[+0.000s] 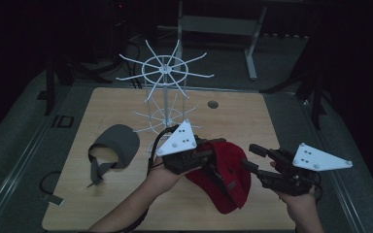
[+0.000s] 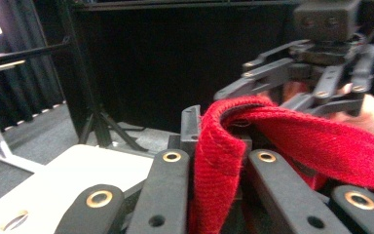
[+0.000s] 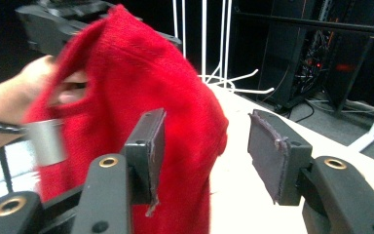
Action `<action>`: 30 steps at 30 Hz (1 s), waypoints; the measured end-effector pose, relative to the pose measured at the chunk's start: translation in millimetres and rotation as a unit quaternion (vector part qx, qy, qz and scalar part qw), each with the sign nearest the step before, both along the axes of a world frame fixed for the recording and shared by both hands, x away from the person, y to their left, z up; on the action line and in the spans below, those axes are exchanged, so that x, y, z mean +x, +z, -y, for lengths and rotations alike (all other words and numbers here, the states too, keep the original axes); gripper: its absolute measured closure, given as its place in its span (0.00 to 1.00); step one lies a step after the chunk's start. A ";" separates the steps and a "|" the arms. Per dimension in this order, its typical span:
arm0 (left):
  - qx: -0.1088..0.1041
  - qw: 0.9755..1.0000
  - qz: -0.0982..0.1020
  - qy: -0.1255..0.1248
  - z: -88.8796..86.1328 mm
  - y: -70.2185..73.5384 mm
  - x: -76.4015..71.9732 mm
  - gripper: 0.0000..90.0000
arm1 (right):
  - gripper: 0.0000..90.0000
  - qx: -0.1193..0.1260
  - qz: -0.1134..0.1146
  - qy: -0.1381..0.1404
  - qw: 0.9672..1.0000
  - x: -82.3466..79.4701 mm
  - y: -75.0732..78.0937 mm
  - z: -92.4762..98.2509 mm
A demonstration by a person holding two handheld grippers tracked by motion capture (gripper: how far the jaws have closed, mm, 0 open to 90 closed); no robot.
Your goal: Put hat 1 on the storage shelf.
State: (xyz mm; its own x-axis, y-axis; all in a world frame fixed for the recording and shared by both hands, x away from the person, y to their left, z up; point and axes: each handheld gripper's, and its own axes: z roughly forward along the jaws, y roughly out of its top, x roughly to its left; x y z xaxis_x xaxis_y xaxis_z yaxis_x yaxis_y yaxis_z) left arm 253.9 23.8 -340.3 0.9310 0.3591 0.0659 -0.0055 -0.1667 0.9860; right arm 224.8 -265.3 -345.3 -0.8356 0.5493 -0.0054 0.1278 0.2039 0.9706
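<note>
Your left gripper (image 2: 214, 161) is clamped tight on the rim of the red cap (image 1: 226, 182), holding it up off the table (image 1: 252, 116), while your right gripper (image 3: 205, 156) sits just beside it with jaws parted and nothing between the pads. So I'd say the pickup is done, but the hanging isn't: the white hook rack (image 1: 165, 73) behind is bare, and the grey cap (image 1: 116, 145) is lying on the table to the left, untouched. The left gripper view shows the fabric pinched in a fold, which the high view can't really resolve. The right gripper view catches the cap's metal strap buckle (image 3: 46, 141).
</note>
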 end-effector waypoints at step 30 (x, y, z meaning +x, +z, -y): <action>0.018 1.000 0.022 -0.005 -0.3 5.0 -11.3 0.63 | 0.99 0.058 0.017 0.019 0.998 -9.4 16.1 11.5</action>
State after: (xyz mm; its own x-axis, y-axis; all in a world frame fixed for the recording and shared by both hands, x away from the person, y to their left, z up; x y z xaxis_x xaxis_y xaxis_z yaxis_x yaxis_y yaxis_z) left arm 242.7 24.1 -335.3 0.9302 0.3474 0.1188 -0.0499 -0.2010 0.9783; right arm 215.4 -276.9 -329.2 -0.8563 0.5158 0.0284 0.0894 0.0939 0.9916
